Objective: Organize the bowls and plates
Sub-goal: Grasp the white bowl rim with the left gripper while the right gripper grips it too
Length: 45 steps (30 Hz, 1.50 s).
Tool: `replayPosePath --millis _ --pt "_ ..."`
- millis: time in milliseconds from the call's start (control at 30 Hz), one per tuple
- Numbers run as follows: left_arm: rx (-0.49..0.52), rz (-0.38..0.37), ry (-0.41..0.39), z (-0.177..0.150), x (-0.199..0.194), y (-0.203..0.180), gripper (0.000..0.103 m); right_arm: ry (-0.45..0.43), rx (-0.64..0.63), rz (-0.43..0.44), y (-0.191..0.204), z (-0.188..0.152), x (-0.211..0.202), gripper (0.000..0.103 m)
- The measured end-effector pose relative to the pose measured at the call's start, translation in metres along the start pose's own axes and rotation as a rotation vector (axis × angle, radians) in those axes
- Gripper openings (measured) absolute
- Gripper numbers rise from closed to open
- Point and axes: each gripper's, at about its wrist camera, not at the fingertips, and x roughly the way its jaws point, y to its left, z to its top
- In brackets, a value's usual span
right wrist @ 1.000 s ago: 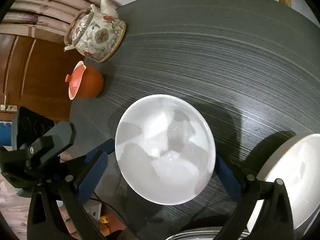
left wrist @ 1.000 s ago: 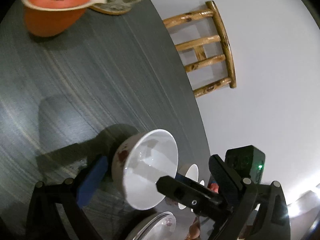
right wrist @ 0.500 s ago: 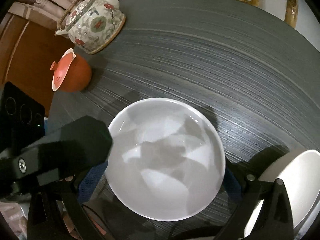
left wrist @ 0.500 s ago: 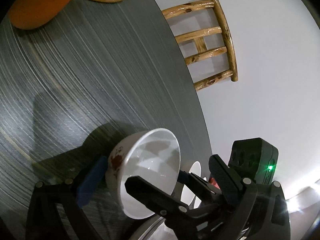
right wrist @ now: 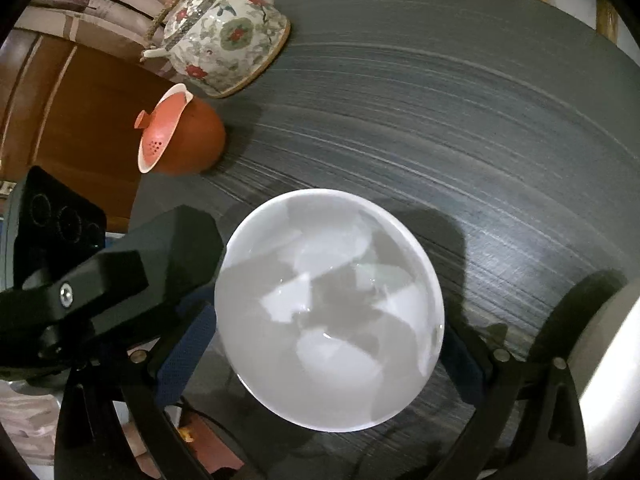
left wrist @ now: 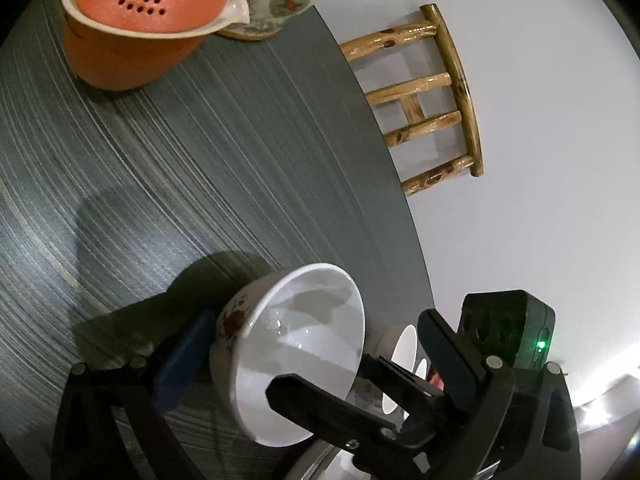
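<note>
A white bowl (left wrist: 304, 344) with red flowers on its outer wall hangs tilted above the dark table (left wrist: 200, 168). My right gripper (right wrist: 328, 320) is shut on the bowl (right wrist: 328, 332), its blue pads pressing opposite sides of the rim. My left gripper (left wrist: 312, 320) stands open around the same bowl; its left pad (left wrist: 184, 356) lies against the outer wall and its right pad is apart from the rim. In the right wrist view one of the left gripper's black fingers (right wrist: 132, 268) sits just left of the bowl.
An orange strainer cup (left wrist: 136, 32) and a flowered teapot (right wrist: 224, 36) stand at the table's far side. A wooden chair (left wrist: 432, 100) is beyond the edge. More white dishes (left wrist: 404, 348) sit behind the bowl, a plate rim (left wrist: 320, 460) below, another white dish (right wrist: 616, 360) at right.
Both grippers have shifted together with the bowl between them. The orange cup and teapot have come back large into the left wrist view. The bowl fills more of the right wrist view.
</note>
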Motion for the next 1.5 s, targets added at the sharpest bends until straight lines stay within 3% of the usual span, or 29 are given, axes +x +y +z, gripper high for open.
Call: replayPosePath --millis 167,567,1500 --pt "0.009 -0.016 0.024 -0.008 0.000 0.002 0.103 0.032 0.049 0.019 -0.004 -0.005 0.013 0.103" --pt "0.025 -0.020 0.047 -0.015 0.000 0.002 0.103 0.011 0.086 0.017 -0.002 -0.010 0.017 0.103" --pt "0.066 0.007 0.059 -0.020 -0.003 -0.016 0.103 0.027 0.137 0.066 -0.018 -0.016 -0.006 0.103"
